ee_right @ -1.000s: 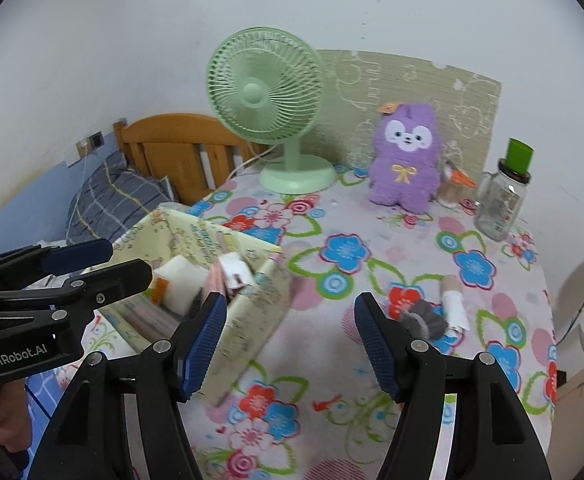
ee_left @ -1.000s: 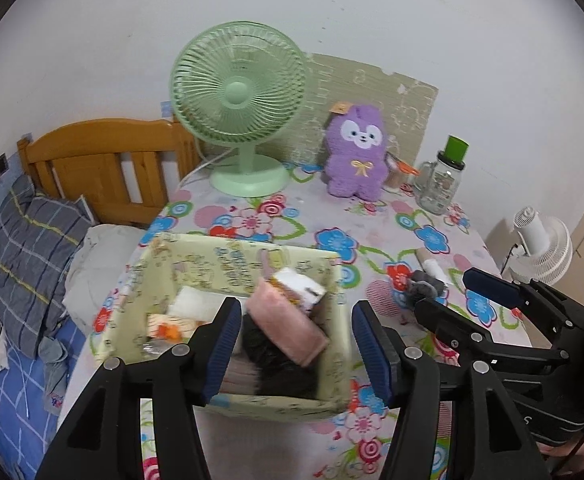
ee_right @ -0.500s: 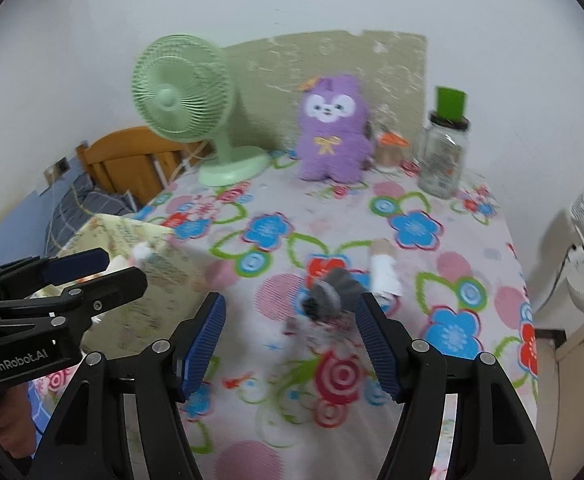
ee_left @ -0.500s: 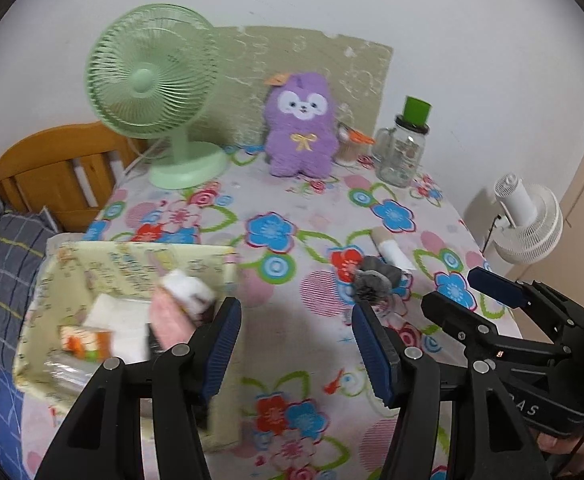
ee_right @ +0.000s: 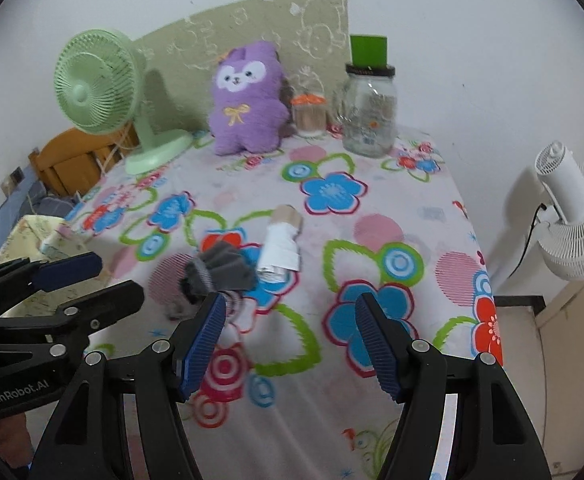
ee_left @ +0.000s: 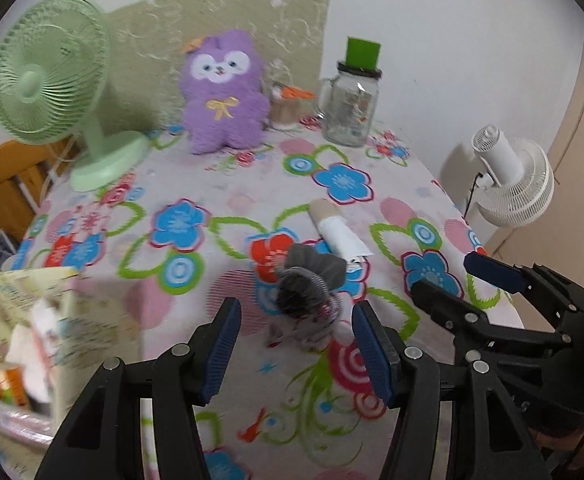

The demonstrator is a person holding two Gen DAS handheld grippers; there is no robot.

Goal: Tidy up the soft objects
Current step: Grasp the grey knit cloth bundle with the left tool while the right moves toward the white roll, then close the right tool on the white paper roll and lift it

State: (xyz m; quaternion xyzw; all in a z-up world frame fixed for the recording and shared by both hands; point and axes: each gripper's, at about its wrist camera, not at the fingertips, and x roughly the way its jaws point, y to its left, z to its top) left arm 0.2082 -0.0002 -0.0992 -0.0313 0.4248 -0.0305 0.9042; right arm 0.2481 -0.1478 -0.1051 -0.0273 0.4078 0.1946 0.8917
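A grey sock bundle [ee_left: 307,284] lies on the flowered tablecloth [ee_left: 212,208], just ahead of my open, empty left gripper [ee_left: 295,348]. It also shows in the right wrist view [ee_right: 216,276], left of my open, empty right gripper [ee_right: 288,344]. A white cloth roll on a cardboard tube [ee_left: 337,232] lies just behind the sock. A purple plush toy [ee_left: 222,88] stands at the back. The yellow fabric box [ee_left: 24,320] with several soft items sits at the left edge.
A green desk fan [ee_left: 48,88] stands back left. A glass jar with a green lid [ee_left: 351,96] and a small orange-lidded jar [ee_left: 288,104] stand at the back. A white fan [ee_left: 511,180] is beyond the table's right edge. A wooden bed frame [ee_right: 76,156] is at the left.
Both grippers have swung right, away from the yellow box, and moved closer to the grey sock and white roll. Both stayed open.
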